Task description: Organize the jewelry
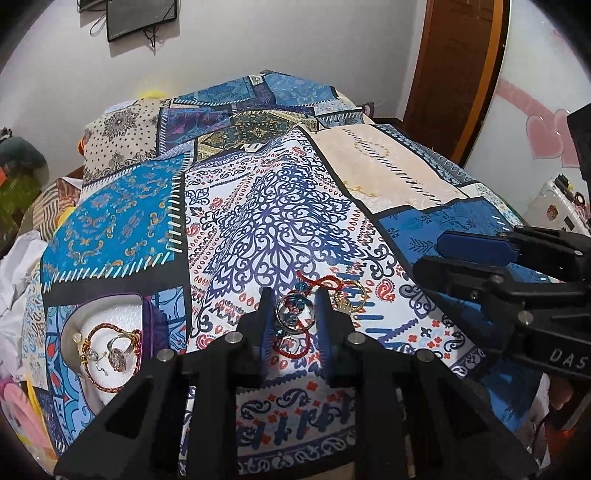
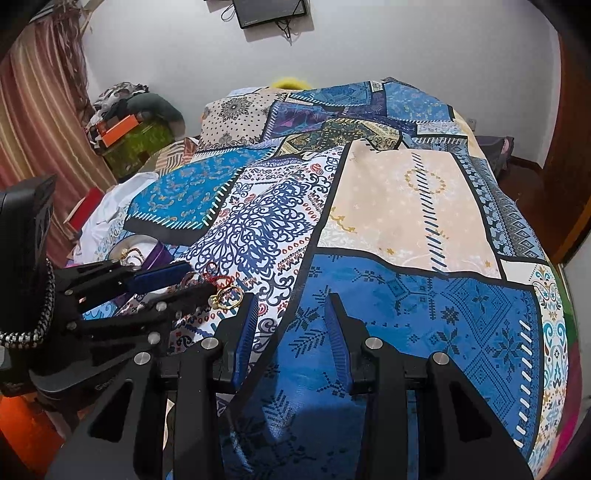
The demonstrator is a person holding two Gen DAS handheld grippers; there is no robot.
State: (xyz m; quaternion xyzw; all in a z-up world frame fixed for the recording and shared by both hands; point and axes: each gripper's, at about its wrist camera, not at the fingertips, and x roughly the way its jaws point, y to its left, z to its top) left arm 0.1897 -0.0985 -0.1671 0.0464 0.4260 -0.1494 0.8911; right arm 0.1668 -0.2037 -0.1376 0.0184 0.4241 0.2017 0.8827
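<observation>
Nearest in the left wrist view, the left tongs [image 1: 293, 314] are spread, their two blue-lined tips standing either side of a silver ring [image 1: 294, 313] with teal stones; whether the pads touch it cannot be told. The ring lies tangled with a red cord bracelet [image 1: 295, 341], whose loop runs roughly toward and away from the camera: one end sits low between the tips, the other curls out beyond them and to the right. Part of the cord is hidden behind the tong tips. Just right of this cluster lies a gold ring [image 1: 351, 295], flat on the patterned bedspread [image 1: 258, 206].

To the left, near the bed's edge, a white jewelry dish [image 1: 110, 317] holds another red cord bracelet [image 1: 107, 354] and a pale-stoned ring [image 1: 119, 356]; small pieces beside them are too fine to make out. The dish's near rim is cut off by the left tongs' black frame.

The right tongs [image 2: 291, 302] hover over the blue patch of the bedspread, spread wide with nothing between them. In the left wrist view they enter from the right, pointing left toward the jewelry cluster.

In the right wrist view the left tongs cover most of the jewelry; only the gold ring and a bit of red cord show past them.

Farther off, the bedspread rises over pillows, and a dark screen [image 1: 140, 16] hangs on the white wall, cropped by the frame.
</observation>
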